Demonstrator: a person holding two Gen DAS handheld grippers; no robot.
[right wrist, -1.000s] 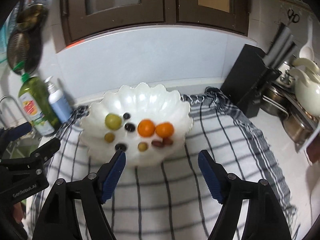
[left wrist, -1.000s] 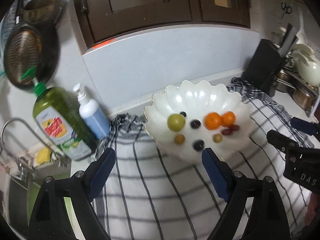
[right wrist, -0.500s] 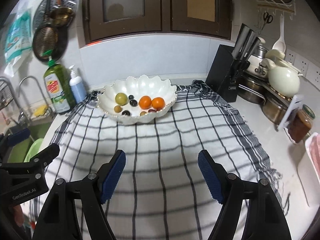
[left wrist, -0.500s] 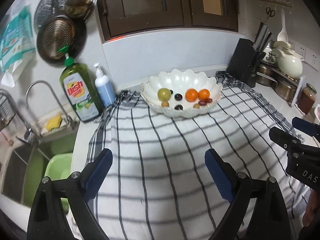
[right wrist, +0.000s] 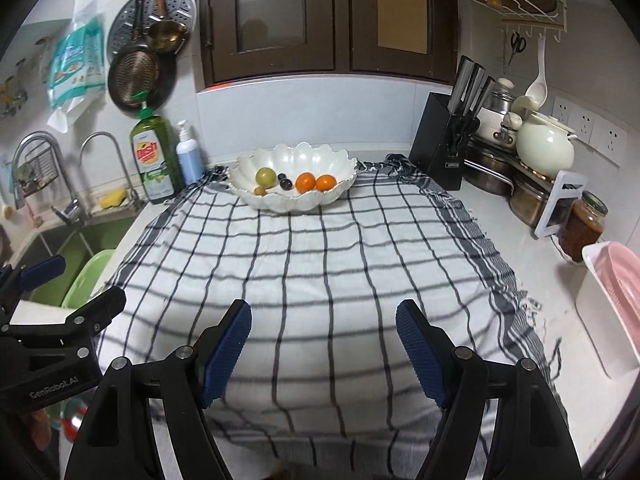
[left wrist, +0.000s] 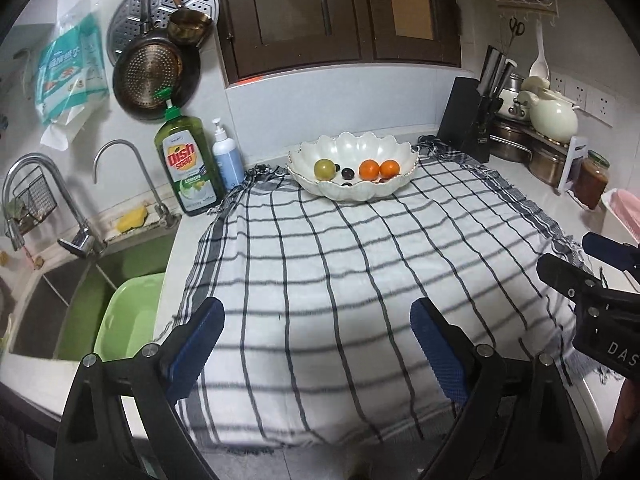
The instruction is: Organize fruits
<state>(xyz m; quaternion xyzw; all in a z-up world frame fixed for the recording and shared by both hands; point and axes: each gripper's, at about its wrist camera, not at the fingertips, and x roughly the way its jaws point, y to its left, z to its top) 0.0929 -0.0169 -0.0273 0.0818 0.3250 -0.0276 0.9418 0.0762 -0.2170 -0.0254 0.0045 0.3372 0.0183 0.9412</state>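
Observation:
A white scalloped bowl (left wrist: 394,190) stands at the far end of the checked cloth (left wrist: 360,280). In it lie a green fruit (left wrist: 324,168), two oranges (left wrist: 368,169), and several small dark fruits. The bowl also shows in the right wrist view (right wrist: 336,196), with the green fruit (right wrist: 266,176) and the oranges (right wrist: 306,182). My left gripper (left wrist: 316,344) is open and empty, over the near end of the cloth. My right gripper (right wrist: 324,344) is open and empty, beside it to the right.
A sink (left wrist: 60,300) with a green basin (left wrist: 128,320) lies left. Dish soap (left wrist: 188,168) and a pump bottle (left wrist: 227,160) stand by the wall. A knife block (right wrist: 448,148), pots, a jar (right wrist: 582,226) and a pink rack (right wrist: 612,304) stand right.
Both grippers have pulled back from the bowl toward the counter's near edge. The bowl now appears far and small. Both stay open.

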